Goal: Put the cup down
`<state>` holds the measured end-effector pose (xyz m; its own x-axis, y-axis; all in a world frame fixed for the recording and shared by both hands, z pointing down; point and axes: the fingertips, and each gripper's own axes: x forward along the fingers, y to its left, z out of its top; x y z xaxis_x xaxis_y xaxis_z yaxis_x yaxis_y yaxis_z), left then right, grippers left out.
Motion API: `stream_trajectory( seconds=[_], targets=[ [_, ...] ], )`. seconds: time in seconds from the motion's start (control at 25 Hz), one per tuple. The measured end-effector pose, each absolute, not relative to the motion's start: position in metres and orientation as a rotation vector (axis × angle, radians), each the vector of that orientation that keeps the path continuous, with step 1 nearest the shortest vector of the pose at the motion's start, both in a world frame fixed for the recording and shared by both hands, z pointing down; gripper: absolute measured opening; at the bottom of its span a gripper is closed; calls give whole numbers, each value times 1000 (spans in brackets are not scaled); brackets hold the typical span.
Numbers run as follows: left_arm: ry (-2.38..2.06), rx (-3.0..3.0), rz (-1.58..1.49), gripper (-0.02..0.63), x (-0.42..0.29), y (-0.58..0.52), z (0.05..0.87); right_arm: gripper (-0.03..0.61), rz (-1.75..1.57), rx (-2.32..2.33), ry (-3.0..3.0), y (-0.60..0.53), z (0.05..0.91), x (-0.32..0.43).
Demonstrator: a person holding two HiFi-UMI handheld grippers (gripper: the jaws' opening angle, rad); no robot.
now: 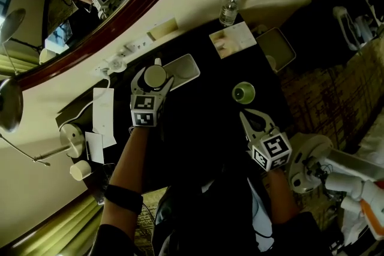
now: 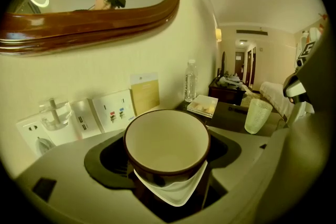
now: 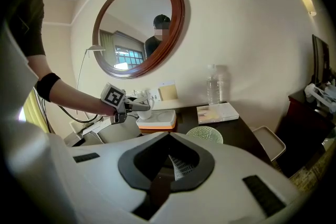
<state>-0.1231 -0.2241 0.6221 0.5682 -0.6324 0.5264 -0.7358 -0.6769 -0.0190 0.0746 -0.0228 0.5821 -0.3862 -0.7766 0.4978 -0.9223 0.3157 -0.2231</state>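
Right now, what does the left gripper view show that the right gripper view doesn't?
Left gripper view only: the empty white inside of the brown-rimmed cup between the left gripper's jaws, white wall sockets, a hallway. Right gripper view only: the white, orange-edged tray by that cup, the right gripper's shut jaws. Both: wood-framed mirror, clear plastic water bottle, frosted green glass.

No word, brand or number can be read. The pale yellow card [image 2: 145, 93] on the far wall and the clear plastic water bottle [image 2: 190, 81] carry print too small to read. The left white cube [image 1: 144, 111] and right white cube [image 1: 273, 150] show only black square code patterns.
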Motion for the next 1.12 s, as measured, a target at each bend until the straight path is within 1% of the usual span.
stream_trajectory(
  seconds=[0.56,1.12],
  targets=[
    [-1144,2655,705,394,-95,-170,575,0,647,1303,-2384,-44,546,67],
    [-1300,2505,623,395,-31,-105,603,0,523,1001,-2493,-70,528,78]
  ],
)
